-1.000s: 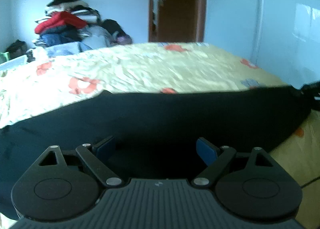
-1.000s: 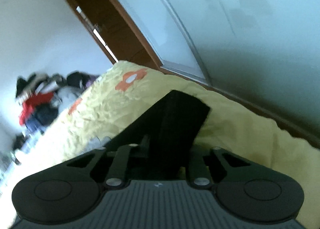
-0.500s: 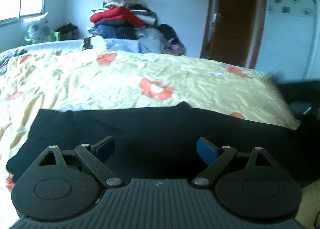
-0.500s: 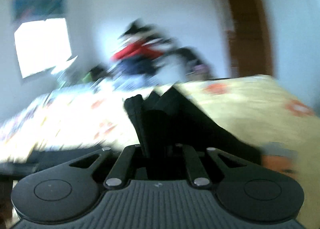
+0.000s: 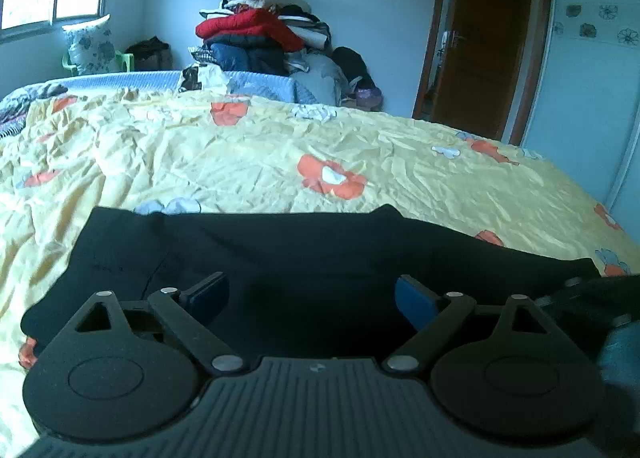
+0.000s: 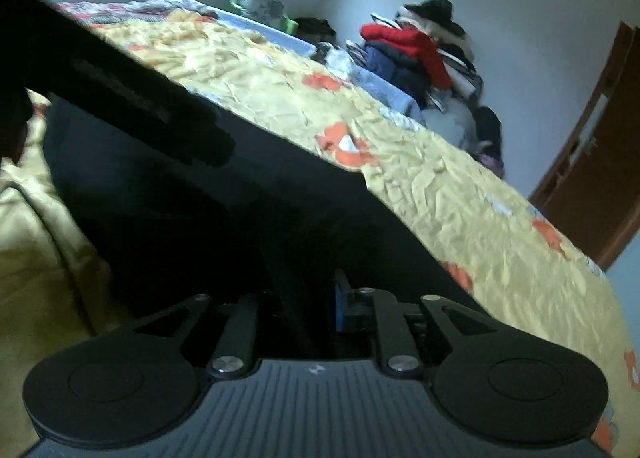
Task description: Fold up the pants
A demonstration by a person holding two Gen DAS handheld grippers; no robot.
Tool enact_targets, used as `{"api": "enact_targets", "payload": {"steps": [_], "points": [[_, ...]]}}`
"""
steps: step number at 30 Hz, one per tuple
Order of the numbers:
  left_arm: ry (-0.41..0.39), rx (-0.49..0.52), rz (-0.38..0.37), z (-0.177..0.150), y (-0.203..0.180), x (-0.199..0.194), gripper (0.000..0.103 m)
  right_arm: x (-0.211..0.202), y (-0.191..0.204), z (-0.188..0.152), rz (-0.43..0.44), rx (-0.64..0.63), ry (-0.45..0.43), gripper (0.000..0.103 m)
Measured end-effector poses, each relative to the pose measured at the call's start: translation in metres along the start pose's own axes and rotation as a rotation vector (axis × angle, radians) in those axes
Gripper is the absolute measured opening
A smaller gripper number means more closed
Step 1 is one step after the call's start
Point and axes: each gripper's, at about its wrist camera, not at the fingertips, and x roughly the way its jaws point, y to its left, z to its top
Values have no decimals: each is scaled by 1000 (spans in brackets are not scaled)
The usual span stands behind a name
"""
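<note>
Two layers of the black pants (image 5: pixel 304 258) now lay doubled across the yellow flowered bed (image 5: pixel 240 154), where a second earlier one long stretch spanned it; we judged the first fold made. Our left gripper (image 5: pixel 312 294) hovered wide and empty above the cloth. Our right gripper (image 6: pixel 308 306), narrow, had just been opening with dark fabric between its jaws.
</note>
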Motion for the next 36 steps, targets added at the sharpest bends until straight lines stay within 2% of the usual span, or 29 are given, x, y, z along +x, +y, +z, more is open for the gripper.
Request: {"api": "enact_targets", "payload": {"steps": [3,5,7,8,10,11,12,14,16,17,18,21,23,25,26,28,29,30,33,35,36], "points": [[-9,-11,-1,7,-1,2,96,-42,-40,0,72,166,-140,16],[4,-28,-27,14,-5,7,96,-62,-73,-8,-1,295,-225,16],[17,-39,-64,18,-12,11,96,-76,-105,-19,-131,392,-243,16],[21,-41,-79,20,-16,13,96,-79,-121,-26,-125,458,-230,17],[19,-38,-86,20,-25,16,96,-77,-147,-40,31,611,-188,17],[19,-35,-79,19,-28,17,96,-75,-149,-44,100,637,-174,17],[22,-32,-75,19,-30,18,96,-75,-145,-45,105,616,-172,17],[32,-33,-94,21,-34,20,96,-76,-136,-47,1,543,-138,17],[55,-26,-143,26,-40,25,96,-65,-143,-55,-83,577,-42,17],[77,-9,-178,27,-45,27,97,-56,-151,-61,-86,625,11,17],[105,20,-222,28,-53,31,97,-42,-162,-66,-49,676,58,17],[199,152,-354,23,-84,51,98,-15,-176,-79,45,716,109,16],[240,213,-339,14,-100,68,96,-5,-183,-81,41,717,82,16],[265,256,-286,7,-111,90,94,-2,-191,-84,38,758,84,16],[254,276,-255,4,-114,98,100,-5,-192,-81,19,773,86,16],[225,268,-222,5,-112,101,98,-18,-186,-75,-57,736,81,17],[232,235,-224,7,-107,101,93,-27,-178,-72,-68,692,73,17],[240,210,-224,10,-102,99,93,-33,-172,-69,-39,655,65,17],[256,167,-256,13,-91,87,96,-38,-150,-68,125,594,85,17],[281,179,-273,7,-90,81,97,-34,-133,-70,157,518,144,16],[281,212,-267,3,-92,80,98,-34,-127,-72,140,479,131,16]]}}
